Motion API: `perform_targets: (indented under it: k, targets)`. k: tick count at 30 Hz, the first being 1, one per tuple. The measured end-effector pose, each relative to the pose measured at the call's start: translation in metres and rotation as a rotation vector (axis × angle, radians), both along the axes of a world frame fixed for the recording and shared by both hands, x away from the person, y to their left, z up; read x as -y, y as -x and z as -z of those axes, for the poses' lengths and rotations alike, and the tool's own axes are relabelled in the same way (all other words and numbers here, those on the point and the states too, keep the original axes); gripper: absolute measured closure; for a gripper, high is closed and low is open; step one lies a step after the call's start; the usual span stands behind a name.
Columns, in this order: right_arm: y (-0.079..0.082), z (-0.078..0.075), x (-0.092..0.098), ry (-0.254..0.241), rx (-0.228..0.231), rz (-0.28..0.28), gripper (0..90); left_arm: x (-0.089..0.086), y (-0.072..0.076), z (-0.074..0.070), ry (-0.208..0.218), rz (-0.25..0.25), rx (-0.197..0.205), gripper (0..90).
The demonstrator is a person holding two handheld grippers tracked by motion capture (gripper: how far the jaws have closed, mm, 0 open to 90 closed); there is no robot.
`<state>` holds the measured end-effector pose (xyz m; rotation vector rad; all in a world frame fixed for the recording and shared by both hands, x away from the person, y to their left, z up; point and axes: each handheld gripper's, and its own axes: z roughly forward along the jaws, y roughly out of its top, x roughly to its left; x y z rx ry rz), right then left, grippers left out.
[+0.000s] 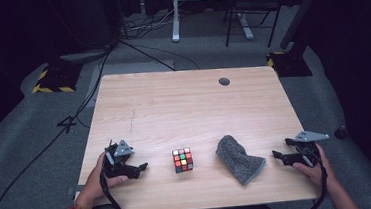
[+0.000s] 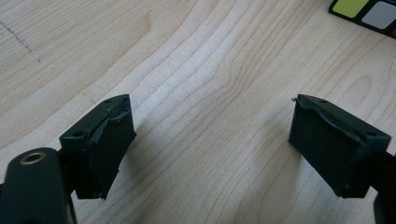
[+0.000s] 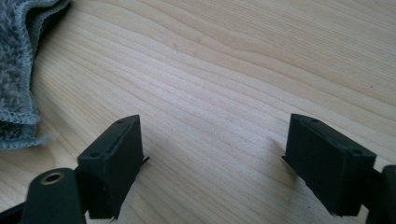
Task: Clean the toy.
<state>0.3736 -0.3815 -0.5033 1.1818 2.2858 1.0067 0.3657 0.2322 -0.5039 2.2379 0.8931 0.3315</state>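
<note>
Two hand-held tools rest low over a pale wood-grain counter in the high view: our left tool sits near the front left corner, held in the left hand, and our right tool sits near the front right edge, held in the right hand. Between them, near the front edge, we see a small multicoloured puzzle cube standing flat on the counter, and to its right a crumpled grey knitted cloth lying flat. The cube is a short way off the left tool's tips, and the cloth lies near the right tool's tips, apart from them; cube and cloth are near each other without touching. A round dark hole marks the far right part of the counter. From the left gripper view we look along two black jaws spread apart over bare wood with nothing between them, and the cube peeks in at the upper right corner, showing a yellow-green and a grey-white tile. From the right gripper view we see its two black jaws spread wide over bare wood, again with nothing between them, while the cloth with its stitched hem lies at the upper left, beside the left-hand jaw and clear of it.
</note>
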Motion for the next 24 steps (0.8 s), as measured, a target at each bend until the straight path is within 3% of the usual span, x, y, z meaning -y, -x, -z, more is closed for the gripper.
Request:
perform_targets:
  k: [24]
  targets:
    - [-0.0005,0.0000,0.0007,0.001,-0.001,-0.007,18.7,0.0008,-0.0009,-0.0001,-0.002,-0.004,0.001,14.2]
